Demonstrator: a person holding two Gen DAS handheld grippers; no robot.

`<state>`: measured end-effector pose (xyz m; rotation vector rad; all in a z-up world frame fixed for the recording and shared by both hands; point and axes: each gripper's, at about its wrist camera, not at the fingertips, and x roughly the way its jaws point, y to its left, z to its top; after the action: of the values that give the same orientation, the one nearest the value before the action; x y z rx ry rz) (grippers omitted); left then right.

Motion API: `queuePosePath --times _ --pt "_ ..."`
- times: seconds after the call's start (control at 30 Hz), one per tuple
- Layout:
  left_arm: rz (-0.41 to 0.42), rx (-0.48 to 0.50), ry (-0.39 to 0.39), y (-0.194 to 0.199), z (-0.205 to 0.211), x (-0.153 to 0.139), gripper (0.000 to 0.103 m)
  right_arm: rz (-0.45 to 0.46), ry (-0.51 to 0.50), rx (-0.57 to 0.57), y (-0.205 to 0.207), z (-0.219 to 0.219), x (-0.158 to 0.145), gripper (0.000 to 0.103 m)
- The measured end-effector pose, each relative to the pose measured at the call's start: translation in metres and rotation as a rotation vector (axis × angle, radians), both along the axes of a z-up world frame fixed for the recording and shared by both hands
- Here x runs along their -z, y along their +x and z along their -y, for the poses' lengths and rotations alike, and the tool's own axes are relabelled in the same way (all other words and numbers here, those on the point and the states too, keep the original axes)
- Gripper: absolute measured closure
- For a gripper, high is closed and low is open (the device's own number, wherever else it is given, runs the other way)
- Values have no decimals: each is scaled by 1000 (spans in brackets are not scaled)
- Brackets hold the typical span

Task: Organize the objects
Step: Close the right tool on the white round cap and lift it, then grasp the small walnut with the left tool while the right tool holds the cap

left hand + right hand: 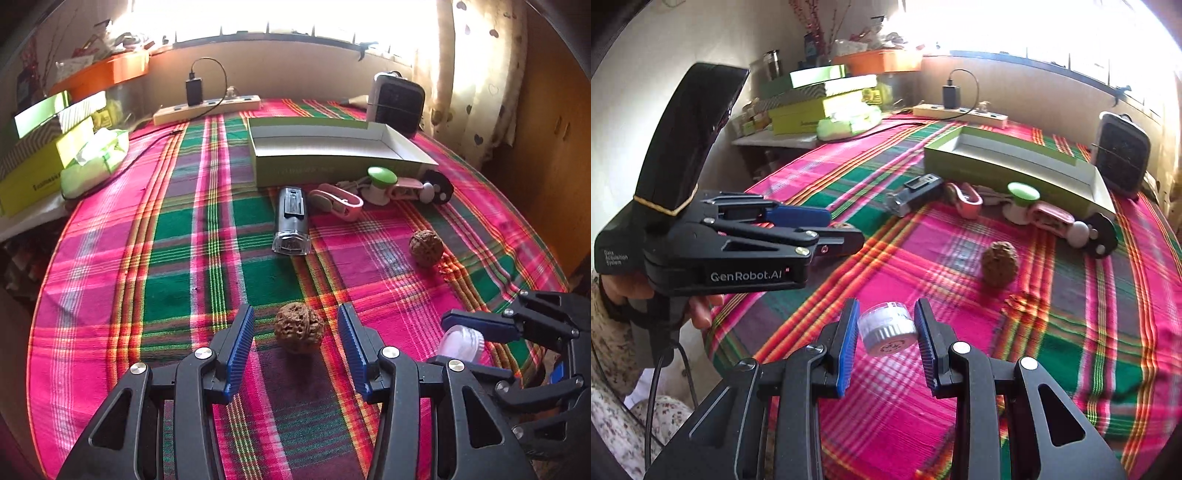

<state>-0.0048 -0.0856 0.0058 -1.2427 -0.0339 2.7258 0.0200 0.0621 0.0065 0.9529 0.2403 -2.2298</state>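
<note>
Between the blue pads of the left claw (295,343) lies a walnut (299,327) on the plaid cloth (184,258) of the desk. This claw is spread wide and its pads do not touch the nut — there is free cloth on both sides of it.

Just to the right, the right claw (886,339) pinches a small clear jar (888,328) with a ribbed white lid. Both pads press on the sides of the jar, which is tilted, and it looks lifted a little above the cloth. In the left wrist view the same jar shows between the dark fingers at the lower right edge.

Farther from the claws, a second walnut (426,247) rests on the cloth, well apart from the first one. Behind it lies a row of small things: a dark flashlight-like device (291,225) with a clear front, a pink clip (338,202), a white piece with a green round cap (380,182), another pink item (408,186) and a black disc with white knobs (437,188).

Just behind this row stands an open green box (332,166) with a white inside — nothing can be seen in it from here. Beyond are a small heater (397,101), a power strip (207,109) with a black charger, and on the left side a pile of green boxes (40,158).
</note>
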Motion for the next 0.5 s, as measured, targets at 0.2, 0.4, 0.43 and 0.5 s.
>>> queuePosePath --times 0.2,0.4,0.43,0.5 --pt "20 -1 0 -3 -4 7 58 4 -9 12 -6 -6 2 71" --pt "18 -2 -2 -4 -5 7 58 13 -12 17 -8 -7 3 71" --pt "17 -4 -1 -4 -4 7 58 13 -13 18 -9 -7 3 71" --pt "16 -13 10 -4 -3 7 58 15 -15 20 -9 -7 4 71"
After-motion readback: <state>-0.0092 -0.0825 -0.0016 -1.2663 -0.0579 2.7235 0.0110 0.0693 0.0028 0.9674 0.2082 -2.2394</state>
